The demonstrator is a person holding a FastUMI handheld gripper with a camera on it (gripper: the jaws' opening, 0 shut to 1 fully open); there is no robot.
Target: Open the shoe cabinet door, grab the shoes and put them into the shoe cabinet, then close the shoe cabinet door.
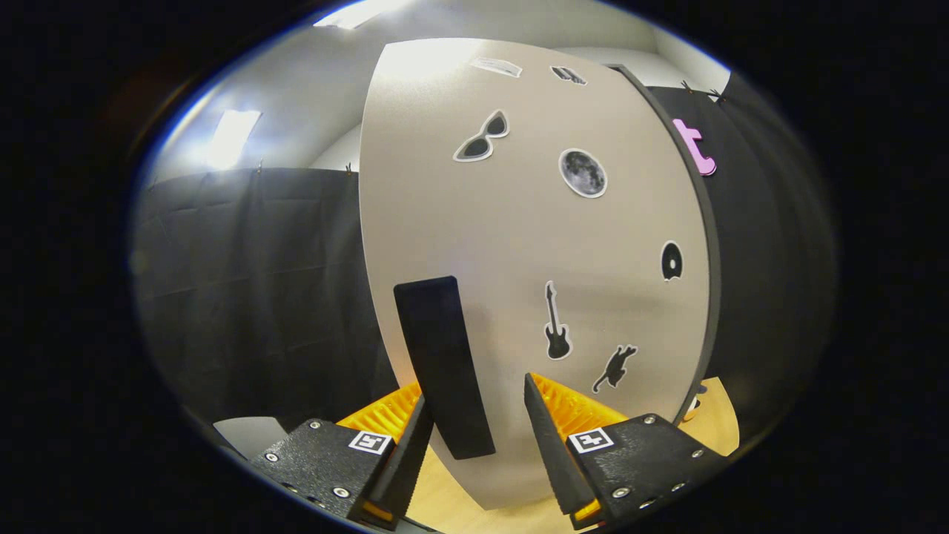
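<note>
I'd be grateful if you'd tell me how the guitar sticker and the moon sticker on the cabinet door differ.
The guitar sticker is a slim, upright black silhouette; the moon sticker is a round grey disc with a pale rim. The guitar sits low, just beyond the open gripper; the moon sits higher. Both lie flat on the cabinet door.

Around you the booth is hung with black cloth (pixel 245 297) — it drapes in soft folds on one side and rises again on the far side, clipped along its top edge. Above the cloth you see a pale wall (pixel 296 96) running up to the ceiling, where two bright light panels (pixel 230 137) glare — one low over the cloth, one higher up. Down below, you have a light wooden floor (pixel 460 497) showing in warm yellow, and a small pale patch (pixel 248 434) sits at the foot of the cloth; you can't tell what it is.
</note>
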